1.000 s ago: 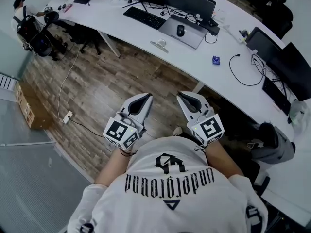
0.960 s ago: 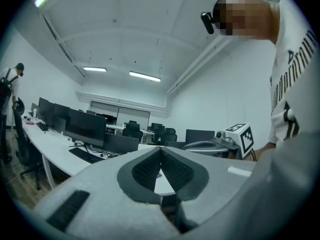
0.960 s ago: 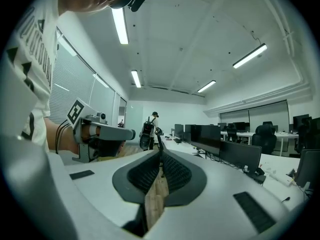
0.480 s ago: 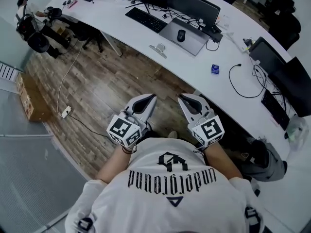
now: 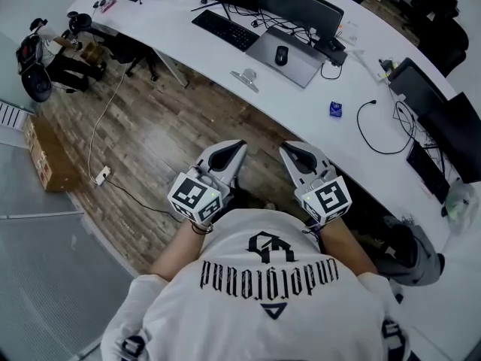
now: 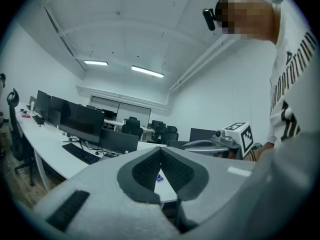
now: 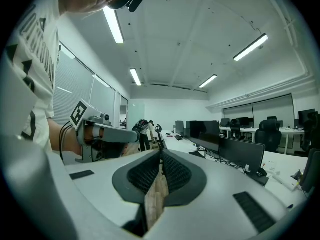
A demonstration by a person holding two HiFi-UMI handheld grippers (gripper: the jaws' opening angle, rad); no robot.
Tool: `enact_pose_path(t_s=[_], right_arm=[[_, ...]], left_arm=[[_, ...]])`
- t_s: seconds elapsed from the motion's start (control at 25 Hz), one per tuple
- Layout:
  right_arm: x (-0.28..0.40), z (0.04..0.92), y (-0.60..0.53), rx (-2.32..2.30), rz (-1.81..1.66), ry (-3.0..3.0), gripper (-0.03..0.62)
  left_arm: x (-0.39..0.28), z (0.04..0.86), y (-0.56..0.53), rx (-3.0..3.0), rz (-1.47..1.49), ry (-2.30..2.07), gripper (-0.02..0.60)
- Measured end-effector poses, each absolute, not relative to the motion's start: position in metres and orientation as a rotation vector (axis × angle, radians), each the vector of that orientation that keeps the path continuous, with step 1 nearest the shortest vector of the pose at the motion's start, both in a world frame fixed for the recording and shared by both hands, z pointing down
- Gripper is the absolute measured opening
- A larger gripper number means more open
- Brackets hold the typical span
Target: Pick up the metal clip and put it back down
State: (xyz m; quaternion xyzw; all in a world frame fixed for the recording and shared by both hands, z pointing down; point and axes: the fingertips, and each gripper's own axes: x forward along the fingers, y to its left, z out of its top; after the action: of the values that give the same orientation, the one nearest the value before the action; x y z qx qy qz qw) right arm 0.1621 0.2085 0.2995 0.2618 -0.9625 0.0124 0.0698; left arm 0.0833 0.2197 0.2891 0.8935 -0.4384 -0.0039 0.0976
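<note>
A small blue object [image 5: 335, 110], possibly the clip, lies on the white curved desk [image 5: 301, 100] ahead of me; it also shows as a blue speck [image 6: 159, 177] below the left jaws. My left gripper [image 5: 236, 146] and right gripper [image 5: 290, 148] are held side by side in front of my chest, over the wooden floor, short of the desk edge. In the left gripper view the left gripper [image 6: 160, 149] has its tips together with nothing between them. The right gripper [image 7: 161, 152] likewise has its tips touching and holds nothing.
On the desk are a keyboard [image 5: 224, 29], a mouse [image 5: 279, 51] on a grey pad, monitors [image 5: 293, 2] and a looped black cable [image 5: 376, 115]. A cardboard box [image 5: 41, 160] and a power strip [image 5: 100, 176] lie on the floor at left. A person [image 5: 45, 55] stands far left.
Both grippers have drifted slightly forward and closer together, still shut and holding nothing. The distant person at the far left has shifted position.
</note>
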Motion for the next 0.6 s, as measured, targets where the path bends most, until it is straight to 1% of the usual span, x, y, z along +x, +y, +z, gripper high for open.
enact_pose_path(t_s=[0.32, 0.6], right_arm=[[0.145, 0.301, 0.178, 0.831, 0.034, -2.875, 0.028], [0.106, 0.297, 0.141, 0.854, 0.021, -2.875, 0.029]], left_arm=[[0.065, 0.295, 0.188, 2.645, -0.042, -1.257, 0.015], [0.029, 0.29, 0.149, 2.674, -0.038, -1.237, 0.015]])
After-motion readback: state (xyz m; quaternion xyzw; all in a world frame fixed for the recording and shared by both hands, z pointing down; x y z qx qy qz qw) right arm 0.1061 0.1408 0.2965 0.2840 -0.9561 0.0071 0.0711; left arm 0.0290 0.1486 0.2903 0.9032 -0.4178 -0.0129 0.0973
